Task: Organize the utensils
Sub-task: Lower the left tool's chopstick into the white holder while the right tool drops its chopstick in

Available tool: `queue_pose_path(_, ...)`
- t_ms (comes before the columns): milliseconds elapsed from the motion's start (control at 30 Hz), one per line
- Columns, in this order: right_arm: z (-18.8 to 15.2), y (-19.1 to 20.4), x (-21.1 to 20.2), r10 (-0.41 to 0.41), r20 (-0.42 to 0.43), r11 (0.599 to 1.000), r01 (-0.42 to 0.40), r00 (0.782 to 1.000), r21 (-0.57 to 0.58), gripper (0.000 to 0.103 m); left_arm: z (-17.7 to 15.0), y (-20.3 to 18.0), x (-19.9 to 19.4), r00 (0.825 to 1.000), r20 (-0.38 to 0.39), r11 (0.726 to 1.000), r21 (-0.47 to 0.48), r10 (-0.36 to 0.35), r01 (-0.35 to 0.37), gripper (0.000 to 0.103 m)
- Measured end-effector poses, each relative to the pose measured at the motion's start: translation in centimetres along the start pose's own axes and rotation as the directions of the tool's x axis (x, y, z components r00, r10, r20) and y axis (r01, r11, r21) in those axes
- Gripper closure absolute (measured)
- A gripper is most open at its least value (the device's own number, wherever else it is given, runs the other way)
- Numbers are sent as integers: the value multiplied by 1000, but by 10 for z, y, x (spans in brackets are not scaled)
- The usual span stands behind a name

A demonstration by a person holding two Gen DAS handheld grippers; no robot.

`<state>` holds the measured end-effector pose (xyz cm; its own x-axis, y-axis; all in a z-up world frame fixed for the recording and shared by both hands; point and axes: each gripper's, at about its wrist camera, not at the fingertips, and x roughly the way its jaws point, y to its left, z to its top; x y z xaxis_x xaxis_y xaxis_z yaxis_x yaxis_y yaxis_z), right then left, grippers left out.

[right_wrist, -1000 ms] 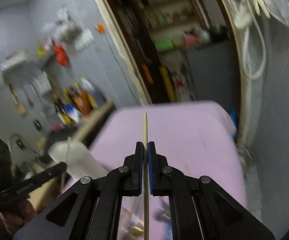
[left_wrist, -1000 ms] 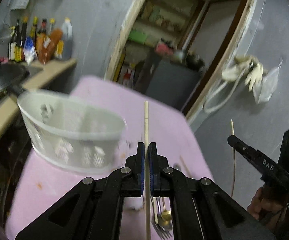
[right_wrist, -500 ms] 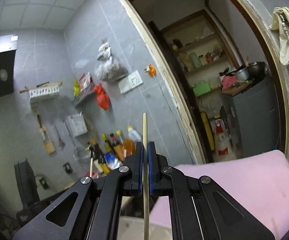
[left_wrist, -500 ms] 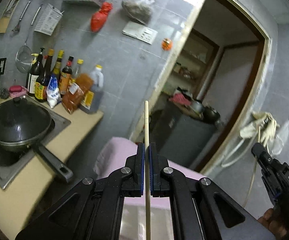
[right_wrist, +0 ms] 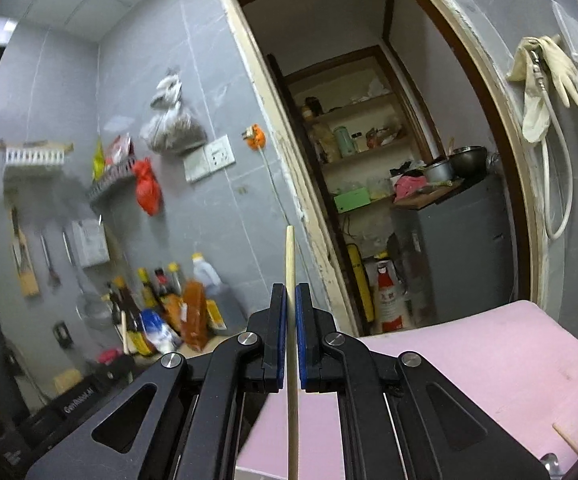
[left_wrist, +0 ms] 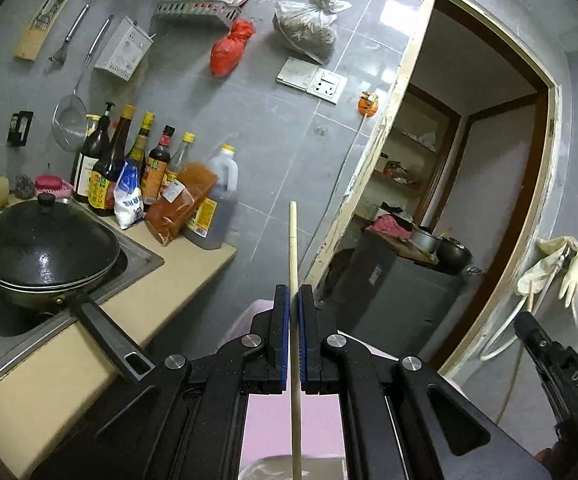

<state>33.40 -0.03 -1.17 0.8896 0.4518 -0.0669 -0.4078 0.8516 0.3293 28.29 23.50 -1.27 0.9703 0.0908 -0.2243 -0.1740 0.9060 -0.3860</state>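
My left gripper (left_wrist: 293, 300) is shut on a pale wooden chopstick (left_wrist: 293, 248) that stands upright between its blue pads and sticks out above them. My right gripper (right_wrist: 291, 300) is shut on a second wooden chopstick (right_wrist: 289, 260) in the same upright way. Both point roughly level at the grey tiled wall, above the pink-covered table (right_wrist: 489, 360). The right gripper (left_wrist: 561, 364) also shows at the right edge of the left wrist view. Another chopstick (right_wrist: 567, 436) lies on the pink cover at the lower right. The utensil basket is out of sight.
A black lidded wok (left_wrist: 37, 248) sits on the stove at the left, with sauce bottles (left_wrist: 145, 172) behind it on the beige counter (left_wrist: 49, 380). A doorway (right_wrist: 389, 160) opens onto a pantry with a grey cabinet (right_wrist: 461, 248). Rubber gloves (right_wrist: 541, 76) hang on the right wall.
Both grippers have tilted up and swung from the pink table and white basket towards the wall and doorway. Each has kept its chopstick clamped throughout.
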Motion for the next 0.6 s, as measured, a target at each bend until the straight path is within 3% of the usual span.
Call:
queue_pose_path(267, -29, 1, -6, 11, -32, 996, -13, 999, -87, 100, -25, -5, -11, 1000, 0, 997, 75, -13, 13, 101)
queue_pose_path(467, -40, -1, -15, 40, -111, 994, -51, 993, -95, 99, -40, -11, -18, 995, -87, 985, 157, -51, 65, 99)
queue_pose_path(533, -40, -1, -18, 50, -142, 993, -64, 989, -95, 96, -44, -11, -20, 988, -137, 982, 168, -63, 86, 93)
queue_pose_path(600, -38, 0, -24, 63, -167, 992, -80, 984, -98, 88, -47, -12, -24, 982, -169, 981, 161, -80, 108, 77)
